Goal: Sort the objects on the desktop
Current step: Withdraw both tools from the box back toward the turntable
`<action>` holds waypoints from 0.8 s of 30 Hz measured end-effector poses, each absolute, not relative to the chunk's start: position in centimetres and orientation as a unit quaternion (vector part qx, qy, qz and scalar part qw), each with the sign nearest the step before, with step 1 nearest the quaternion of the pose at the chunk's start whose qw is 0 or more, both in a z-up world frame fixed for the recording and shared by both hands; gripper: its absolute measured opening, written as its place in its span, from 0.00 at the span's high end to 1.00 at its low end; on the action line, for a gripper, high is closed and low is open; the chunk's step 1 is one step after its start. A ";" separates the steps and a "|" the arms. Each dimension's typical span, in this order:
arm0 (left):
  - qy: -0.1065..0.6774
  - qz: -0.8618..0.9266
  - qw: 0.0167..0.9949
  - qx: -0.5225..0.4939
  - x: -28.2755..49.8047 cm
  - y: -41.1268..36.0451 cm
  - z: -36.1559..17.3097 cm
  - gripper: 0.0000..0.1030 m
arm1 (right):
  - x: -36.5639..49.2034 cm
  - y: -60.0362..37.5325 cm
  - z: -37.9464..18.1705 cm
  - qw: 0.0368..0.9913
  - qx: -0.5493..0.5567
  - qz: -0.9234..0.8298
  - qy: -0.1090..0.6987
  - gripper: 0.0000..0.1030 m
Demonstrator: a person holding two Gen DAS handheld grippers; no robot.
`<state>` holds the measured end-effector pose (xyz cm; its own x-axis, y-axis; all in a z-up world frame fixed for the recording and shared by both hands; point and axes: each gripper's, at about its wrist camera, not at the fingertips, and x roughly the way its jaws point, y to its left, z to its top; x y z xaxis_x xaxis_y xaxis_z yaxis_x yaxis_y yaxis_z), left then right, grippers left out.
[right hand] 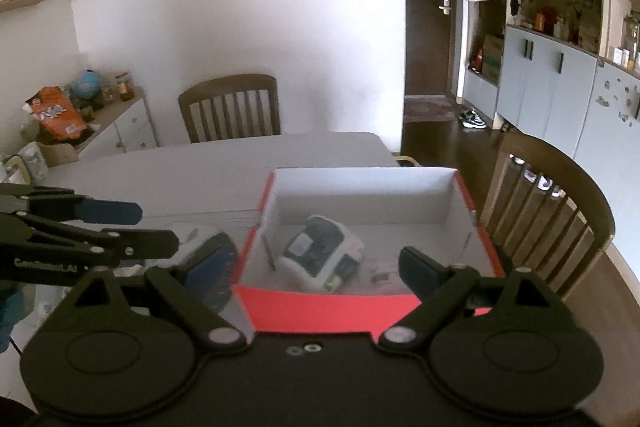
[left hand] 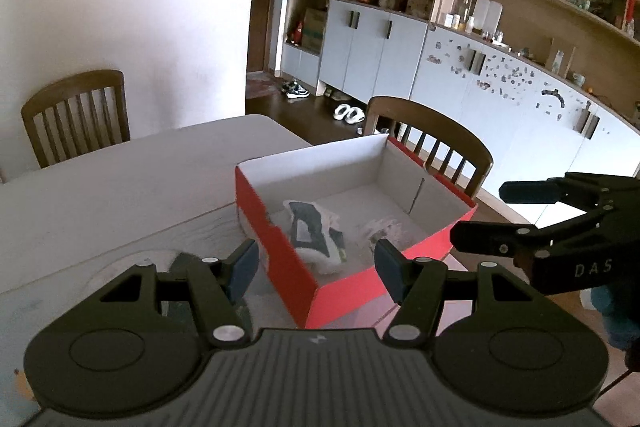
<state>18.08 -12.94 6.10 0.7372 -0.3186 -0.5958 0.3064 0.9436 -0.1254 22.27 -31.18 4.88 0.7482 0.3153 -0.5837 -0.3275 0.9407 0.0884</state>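
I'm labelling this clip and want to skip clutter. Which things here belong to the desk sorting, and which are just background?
Part of the job:
red box
white and dark packet inside it
small clear packet inside it
left gripper, open
right gripper, open

Just lying about:
wooden chairs
orange snack bag
globe
shoes

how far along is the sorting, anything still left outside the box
Done: a white and dark packet and a small clear wrapped item lie inside the red box. In hand: nothing; the left gripper and right gripper are both open and empty. Left: a similar packet sits on the table just left of the box.
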 end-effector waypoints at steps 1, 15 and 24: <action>0.319 -0.166 0.933 -0.009 17.7 -12.5 6.1 0.33 | 21.9 -30.6 4.9 0.935 -0.010 0.177 0.308 0.09; 0.311 -0.139 0.940 -0.031 12.1 -4.3 5.1 0.15 | 17.2 -22.8 4.0 0.931 -0.021 0.213 0.296 0.06; 0.315 -0.109 0.942 -0.035 9.9 0.4 3.7 0.02 | 15.1 -19.5 3.3 0.930 -0.027 0.227 0.286 0.04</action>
